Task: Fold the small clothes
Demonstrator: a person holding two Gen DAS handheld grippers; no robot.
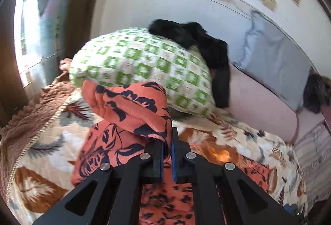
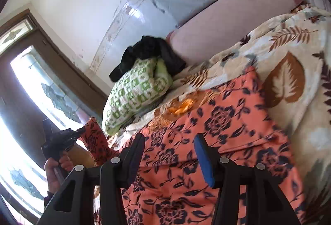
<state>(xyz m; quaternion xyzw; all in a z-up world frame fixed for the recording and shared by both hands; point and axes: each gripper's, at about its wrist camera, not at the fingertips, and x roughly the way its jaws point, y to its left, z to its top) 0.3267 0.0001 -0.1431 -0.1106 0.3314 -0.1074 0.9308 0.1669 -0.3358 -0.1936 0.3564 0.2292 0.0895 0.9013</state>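
An orange garment with a dark navy flower print (image 1: 128, 113) lies on the leaf-patterned blanket (image 1: 41, 163). My left gripper (image 1: 167, 142) is shut on a bunched edge of it and holds that part lifted, folded over itself. In the right wrist view the same garment (image 2: 217, 142) lies spread flat, and my right gripper (image 2: 169, 142) is open just above it, holding nothing. The left gripper (image 2: 82, 131) shows at the left of that view, holding the garment's raised corner.
A green-and-white checked pillow (image 1: 140, 63) lies behind the garment with a black garment (image 1: 206, 45) draped over it. A grey pillow (image 1: 275, 59) leans on the white wall. A pink sheet (image 2: 227, 24) covers the far mattress. A window (image 2: 31, 90) is at the left.
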